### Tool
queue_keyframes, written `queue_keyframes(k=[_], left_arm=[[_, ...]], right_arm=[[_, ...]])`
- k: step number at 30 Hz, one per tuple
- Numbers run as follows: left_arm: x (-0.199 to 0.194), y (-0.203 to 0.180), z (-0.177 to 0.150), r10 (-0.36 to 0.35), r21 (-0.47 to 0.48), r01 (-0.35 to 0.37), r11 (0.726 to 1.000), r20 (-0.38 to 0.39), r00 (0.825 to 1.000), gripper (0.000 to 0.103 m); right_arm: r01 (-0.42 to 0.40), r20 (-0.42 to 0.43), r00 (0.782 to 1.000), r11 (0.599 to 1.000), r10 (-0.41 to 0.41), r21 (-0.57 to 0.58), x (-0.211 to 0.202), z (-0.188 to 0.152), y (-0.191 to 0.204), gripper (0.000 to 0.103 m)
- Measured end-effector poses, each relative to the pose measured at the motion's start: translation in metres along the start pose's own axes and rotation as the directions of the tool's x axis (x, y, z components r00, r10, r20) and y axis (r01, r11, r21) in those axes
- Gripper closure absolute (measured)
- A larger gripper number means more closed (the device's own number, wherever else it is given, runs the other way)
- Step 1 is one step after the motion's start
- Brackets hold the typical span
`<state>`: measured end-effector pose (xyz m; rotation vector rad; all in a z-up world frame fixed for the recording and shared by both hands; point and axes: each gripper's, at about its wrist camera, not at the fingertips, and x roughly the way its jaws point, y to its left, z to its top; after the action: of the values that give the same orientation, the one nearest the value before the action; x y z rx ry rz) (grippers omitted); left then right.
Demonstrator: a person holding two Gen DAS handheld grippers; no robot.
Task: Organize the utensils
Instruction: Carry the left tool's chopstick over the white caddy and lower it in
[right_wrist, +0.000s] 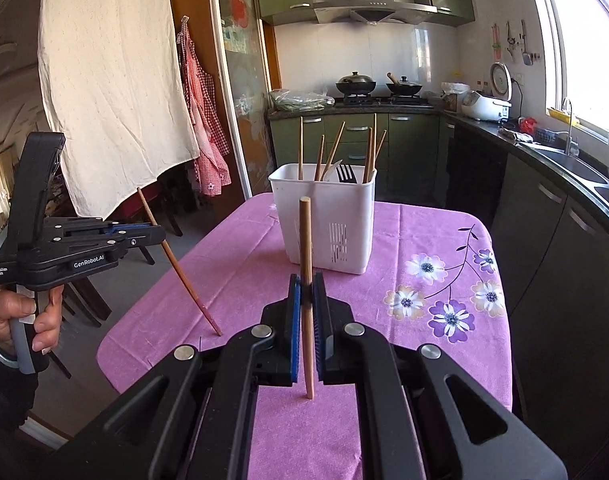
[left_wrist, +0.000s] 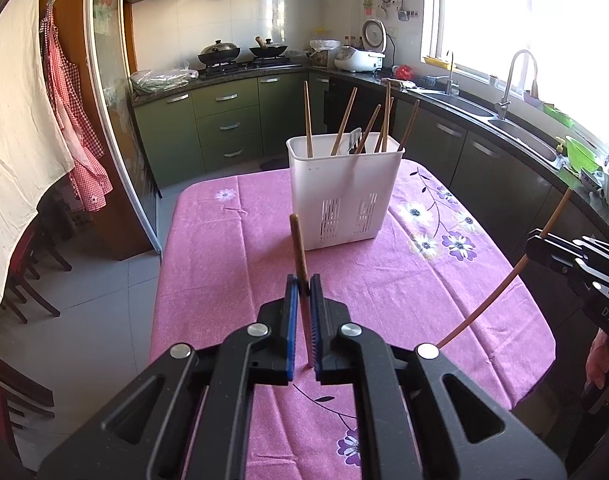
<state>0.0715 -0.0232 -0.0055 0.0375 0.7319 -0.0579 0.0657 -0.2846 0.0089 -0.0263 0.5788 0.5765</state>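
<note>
A white utensil holder stands on the pink flowered tablecloth, with several wooden chopsticks and a black fork upright in it. My left gripper is shut on a dark wooden chopstick, held nearly upright in front of the holder; in the right wrist view this gripper and its chopstick show at the left, tip near the cloth. My right gripper is shut on a lighter chopstick, also upright. In the left wrist view it holds that chopstick at the right edge.
Green kitchen cabinets, a stove with two woks and a sink counter lie beyond the table. A white cloth and a checked apron hang at the left. Dark chairs stand left of the table. A hand grips the left tool.
</note>
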Motion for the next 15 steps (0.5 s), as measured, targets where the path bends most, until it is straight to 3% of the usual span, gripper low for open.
queue_keyframes(k=[7,15], left_arm=[[-0.006,-0.003,0.006,0.006,0.016,-0.006,1.000,0.018,1.000,0.097],[-0.019,-0.003,0.042,0.000,0.023,-0.001,1.000,0.051,0.999,0.097]], right_arm=[[-0.008,-0.006,1.000,1.000,0.008,0.003,0.006,0.000,-0.002,0.096],[-0.023,-0.011,1.000,1.000,0.023,0.013,0.005,-0.003,-0.006,0.096]])
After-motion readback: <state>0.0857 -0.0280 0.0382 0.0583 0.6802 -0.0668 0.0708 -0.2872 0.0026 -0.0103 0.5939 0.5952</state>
